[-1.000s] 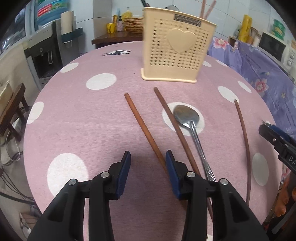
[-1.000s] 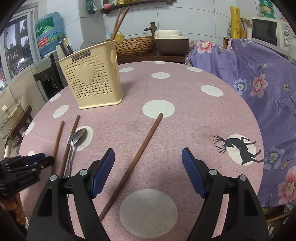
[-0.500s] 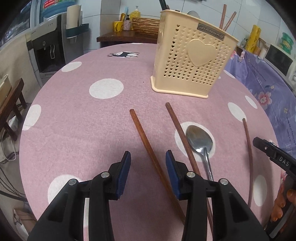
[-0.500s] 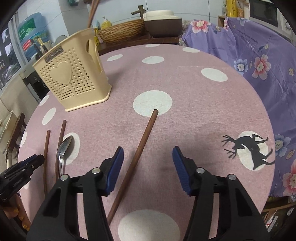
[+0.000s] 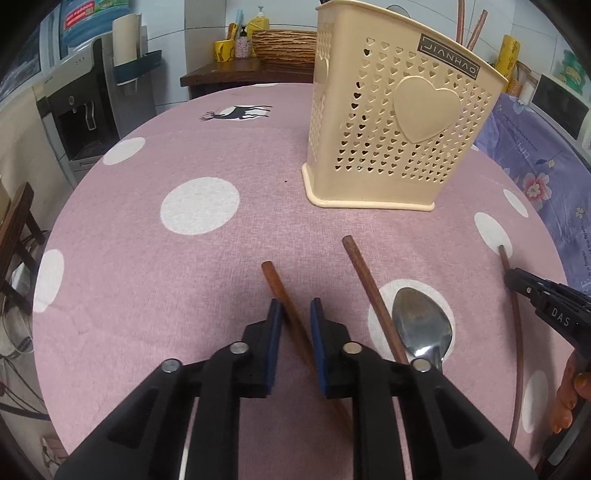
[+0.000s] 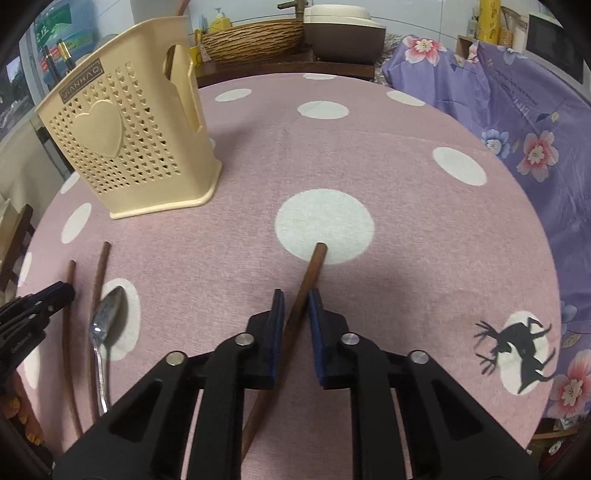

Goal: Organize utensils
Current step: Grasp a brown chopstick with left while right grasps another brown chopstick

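Both grippers point down at a round table (image 5: 155,266) under a pink cloth with white dots. Leftmost, the left gripper (image 5: 295,308) has its blue pads on either side of a brown chopstick (image 5: 275,284) lying on the cloth; its jaws are closing, the left pad touches the stick and a small gap shows at the right pad. Just right of it lies a second chopstick (image 5: 364,280), its far end aimed at the cream holder (image 5: 402,122). A metal spoon (image 5: 421,325) lies beside that stick, its bowl on a white dot and its handle running near, under the gripper's right arm. The holder, pierced with small hearts and bearing one large raised heart, stands upright on the far side of the table, with two sticks (image 5: 469,26) already rising from its top. Farther right, the right gripper (image 6: 296,304) is closing on a third loose chopstick (image 6: 316,267), which runs between its pads with its far tip on a white dot; the pads look just about on the wood. At the table's right edge hangs a purple flowered cloth (image 6: 517,122).
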A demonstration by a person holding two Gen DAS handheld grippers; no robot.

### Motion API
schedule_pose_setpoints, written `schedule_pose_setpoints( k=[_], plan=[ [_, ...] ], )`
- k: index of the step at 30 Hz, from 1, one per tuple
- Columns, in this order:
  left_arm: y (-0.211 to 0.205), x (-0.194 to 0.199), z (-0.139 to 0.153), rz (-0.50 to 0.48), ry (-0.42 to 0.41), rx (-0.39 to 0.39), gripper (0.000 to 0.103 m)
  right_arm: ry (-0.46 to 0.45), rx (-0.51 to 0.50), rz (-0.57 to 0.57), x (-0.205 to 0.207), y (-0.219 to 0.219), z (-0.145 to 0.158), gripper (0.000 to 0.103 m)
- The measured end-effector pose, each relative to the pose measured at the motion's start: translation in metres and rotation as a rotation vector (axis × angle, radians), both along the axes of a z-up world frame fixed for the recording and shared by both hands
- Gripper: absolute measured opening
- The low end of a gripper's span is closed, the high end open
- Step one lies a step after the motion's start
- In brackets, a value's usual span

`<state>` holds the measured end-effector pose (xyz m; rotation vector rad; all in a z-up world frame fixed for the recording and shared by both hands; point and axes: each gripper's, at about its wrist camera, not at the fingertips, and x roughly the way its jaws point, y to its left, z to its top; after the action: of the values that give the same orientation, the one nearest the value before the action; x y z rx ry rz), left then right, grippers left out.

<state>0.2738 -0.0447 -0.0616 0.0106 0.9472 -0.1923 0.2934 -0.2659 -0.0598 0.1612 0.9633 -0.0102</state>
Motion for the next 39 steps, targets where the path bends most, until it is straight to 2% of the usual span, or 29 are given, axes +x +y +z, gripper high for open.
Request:
schedule_pose_setpoints(
  k=[2,8,11,13,15,17,21,22,26,39],
  plan=[
    [-0.002,0.003,0.0,-0.012,0.006,-0.01,0.012,0.002,0.036,0.023,0.004,0.002,0.0,0.011],
    [-0.007,0.012,0.001,-0.024,0.017,-0.024,0.012,0.012,0.03,0.058,0.01,0.016,0.001,0.01],
    [-0.006,0.018,0.001,-0.009,0.033,-0.03,0.012,0.022,0.034,0.038,0.013,0.017,0.001,0.01],
    [-0.008,0.017,0.001,0.003,0.041,-0.025,0.013,0.023,0.011,0.036,0.013,0.021,0.002,0.01],
    [-0.01,0.015,0.002,0.014,0.038,-0.035,0.022,0.022,-0.006,0.03,0.013,0.023,0.001,0.01],
    [-0.013,0.013,0.001,0.025,0.029,-0.032,0.026,0.02,-0.016,0.024,0.012,0.025,0.001,0.01],
    [-0.023,0.009,0.0,0.039,-0.002,0.016,0.026,0.013,-0.043,0.019,0.013,0.029,0.001,0.01],
    [-0.023,0.009,0.0,0.042,-0.01,0.021,0.025,0.011,-0.055,0.02,0.014,0.03,0.001,0.01],
    [-0.025,0.01,-0.001,0.064,-0.036,0.058,0.012,0.002,-0.061,0.012,0.014,0.031,0.0,0.009],
    [-0.023,0.018,0.0,0.066,-0.035,0.023,0.009,-0.012,0.056,0.017,0.015,0.024,0.002,0.008]
  ],
)
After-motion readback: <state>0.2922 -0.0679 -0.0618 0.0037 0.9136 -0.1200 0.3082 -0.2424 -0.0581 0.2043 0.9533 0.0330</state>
